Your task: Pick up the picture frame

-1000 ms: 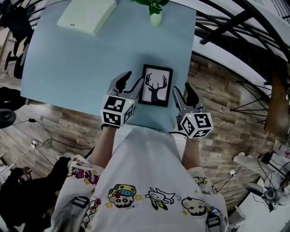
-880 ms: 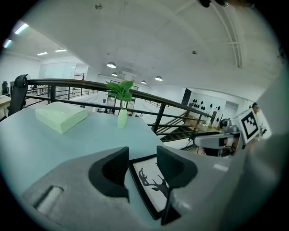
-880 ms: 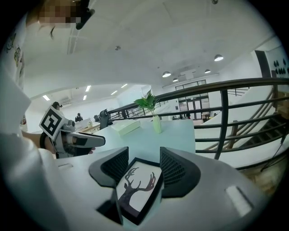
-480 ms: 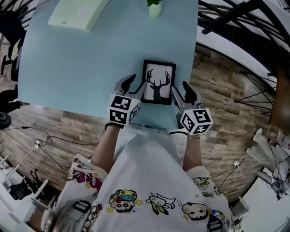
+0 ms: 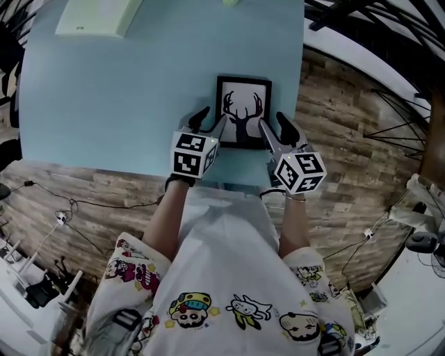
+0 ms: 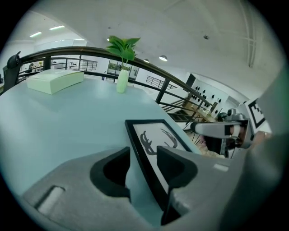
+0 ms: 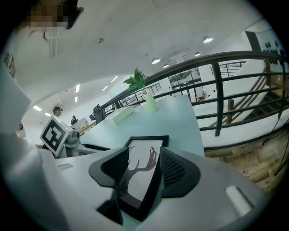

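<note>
- The left gripper's (image 5: 210,123) fingers (image 6: 110,173) stand apart and straddle the left edge of the picture frame (image 5: 243,111). One finger sits over the bare surface (image 5: 125,90) and the other over the print.
- In the left gripper view, a strip of surface shows between the outer finger and the black edge of the picture frame (image 6: 158,135). That edge runs close along the inner finger.
- The right gripper's (image 5: 275,128) fingers (image 7: 178,171) are also apart, set across the frame's right edge. The inner finger overlaps the print and the outer finger lies just outside the black edge.
- In the right gripper view, the near corner of the picture frame (image 7: 140,178) points toward the camera between the two fingers. Whether either finger presses the edge cannot be told.
- The frame has a black border and holds a dark stag's head with antlers on white. It lies on the light blue surface, close to its near edge and its right side.
- Each gripper carries a marker cube, left (image 5: 193,154) and right (image 5: 299,172), both just short of the near edge.
- A pale green box (image 5: 97,17) lies at the far left of the surface, well apart from the frame.
- A white vase with a green plant (image 6: 122,81) stands at the far edge.
</note>
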